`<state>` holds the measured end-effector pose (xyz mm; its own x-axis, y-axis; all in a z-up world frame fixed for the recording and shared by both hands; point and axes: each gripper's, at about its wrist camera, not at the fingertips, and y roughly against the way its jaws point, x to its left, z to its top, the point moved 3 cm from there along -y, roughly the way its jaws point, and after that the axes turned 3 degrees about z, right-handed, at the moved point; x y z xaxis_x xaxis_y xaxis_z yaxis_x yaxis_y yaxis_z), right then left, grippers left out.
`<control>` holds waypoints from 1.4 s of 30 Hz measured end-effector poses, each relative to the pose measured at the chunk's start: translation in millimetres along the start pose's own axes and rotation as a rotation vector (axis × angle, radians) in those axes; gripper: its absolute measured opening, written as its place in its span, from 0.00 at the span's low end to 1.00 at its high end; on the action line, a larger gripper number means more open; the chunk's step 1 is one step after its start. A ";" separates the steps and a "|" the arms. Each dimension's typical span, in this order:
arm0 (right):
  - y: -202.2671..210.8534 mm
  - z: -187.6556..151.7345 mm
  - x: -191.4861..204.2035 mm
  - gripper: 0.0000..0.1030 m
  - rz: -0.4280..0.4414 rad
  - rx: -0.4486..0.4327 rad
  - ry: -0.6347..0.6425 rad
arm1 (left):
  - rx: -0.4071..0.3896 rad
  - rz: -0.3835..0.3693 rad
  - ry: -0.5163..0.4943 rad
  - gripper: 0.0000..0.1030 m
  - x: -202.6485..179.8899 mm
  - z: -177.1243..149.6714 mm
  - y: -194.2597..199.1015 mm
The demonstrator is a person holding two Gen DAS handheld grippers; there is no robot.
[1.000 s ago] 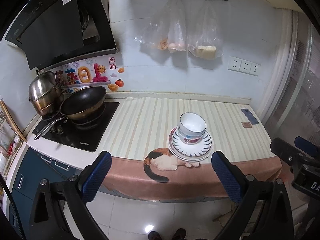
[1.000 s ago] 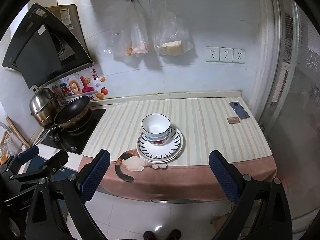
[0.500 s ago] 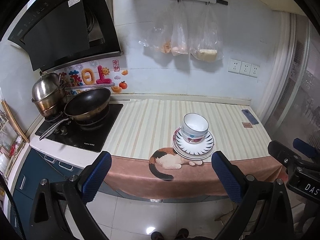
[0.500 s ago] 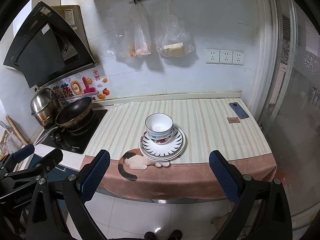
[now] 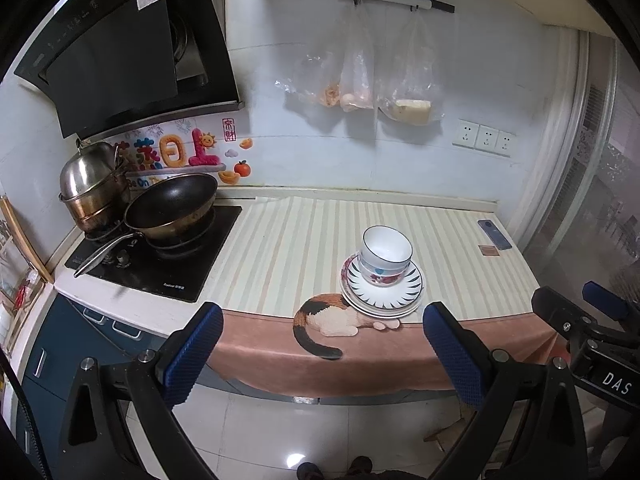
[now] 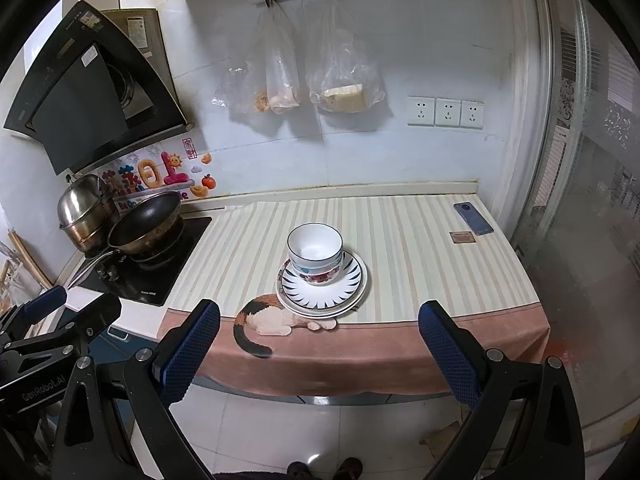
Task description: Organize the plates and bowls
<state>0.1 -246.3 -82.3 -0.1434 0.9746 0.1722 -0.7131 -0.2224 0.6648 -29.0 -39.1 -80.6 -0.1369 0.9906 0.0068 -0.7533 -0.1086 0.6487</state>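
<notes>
**Both grippers drawn back from the finished stack**

On the worktop [image 6: 420, 248], which a striped cloth with a cat picture covers, the plates [image 6: 322, 288] lie stacked near the front edge, and the bowls [image 6: 315, 250] stand nested on top of them. Compared with one second ago, the stack looks a little smaller and further away in both views, so the two grippers have moved back from it; the dishes themselves did not move. I judge the organizing is finished or almost finished.

The left gripper [image 5: 318, 350] has its fingers wide apart and holds nothing. The right gripper [image 6: 318, 346] is the same, spread and empty, above the floor in front of the worktop.

At the left, a black pan [image 6: 146, 220] and a steel pot [image 6: 82, 208] sit on the stove. A phone [image 6: 473, 218] lies far right.

Readable writing: "GenRobot.AI" on the left gripper body in the right view, and "DAS" on the right gripper body in the left view. The stove brand is too small to read.
</notes>
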 end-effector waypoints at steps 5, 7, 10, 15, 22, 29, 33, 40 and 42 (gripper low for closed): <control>-3.2 0.1 -2.7 0.99 0.003 0.010 -0.008 | 0.015 -0.016 0.003 1.00 4.0 1.4 -7.6; -5.3 -0.2 -4.0 0.99 0.002 0.014 -0.009 | 0.015 -0.015 0.003 1.00 3.4 1.2 -8.6; -7.8 0.1 -3.9 0.99 0.000 0.018 -0.006 | 0.018 -0.020 0.001 1.00 2.7 0.8 -10.1; -9.1 -0.4 -4.1 0.99 -0.005 0.018 -0.003 | 0.020 -0.028 -0.002 1.00 3.2 0.9 -14.0; -12.4 -1.8 -3.8 0.99 -0.011 0.020 -0.011 | 0.018 -0.026 -0.003 1.00 2.2 0.4 -16.1; -13.7 -1.5 -5.3 0.99 -0.016 0.022 -0.016 | 0.018 -0.025 -0.001 1.00 1.4 -0.7 -14.5; -14.2 -1.1 -5.5 0.99 -0.018 0.021 -0.018 | 0.018 -0.027 -0.003 1.00 2.5 0.4 -16.1; -15.4 0.0 -5.3 0.99 -0.017 0.023 -0.017 | 0.019 -0.027 -0.003 1.00 2.9 0.3 -17.0; -15.5 -0.3 -5.1 0.99 -0.017 0.025 -0.017 | 0.018 -0.027 -0.004 1.00 3.0 0.0 -16.3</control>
<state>11.6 -247.8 -93.7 -0.1193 0.9776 0.1734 -0.6981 -0.2068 0.6855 -17.1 -34.3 -91.2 -0.1138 0.9935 -0.0076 -0.7447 -0.0802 0.6625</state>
